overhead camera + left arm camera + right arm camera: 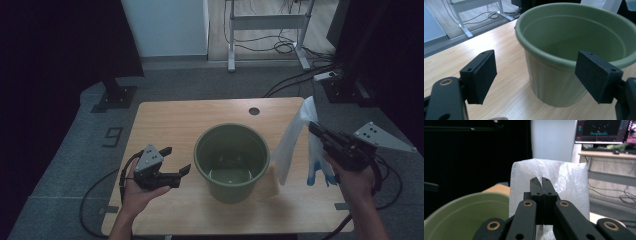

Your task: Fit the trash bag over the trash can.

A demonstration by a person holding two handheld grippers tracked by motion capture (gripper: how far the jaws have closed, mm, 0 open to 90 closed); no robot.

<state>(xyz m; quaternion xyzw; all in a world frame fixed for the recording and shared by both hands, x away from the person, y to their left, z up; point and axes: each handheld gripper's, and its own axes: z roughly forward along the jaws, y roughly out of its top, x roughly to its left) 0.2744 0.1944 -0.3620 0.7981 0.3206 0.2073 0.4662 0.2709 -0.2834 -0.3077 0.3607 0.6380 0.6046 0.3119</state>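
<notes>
Two forearms reach in from the near edge of a pale wooden tabletop (165, 120), each hand working a black gripper. Left gripper (175, 162) hovers beside a green plastic pot (231, 160) that stands upright at the middle of the tabletop; its fingers (482, 75) are spread wide with nothing between them, and in the left gripper view the pot sits just beyond them, untouched. Right gripper (314, 127) is raised at the far right, fingers (541, 187) pinched tight on the top of a thin white plastic bag (292, 140), which hangs down from them beside the pot's rim, its lower end near the tabletop
</notes>
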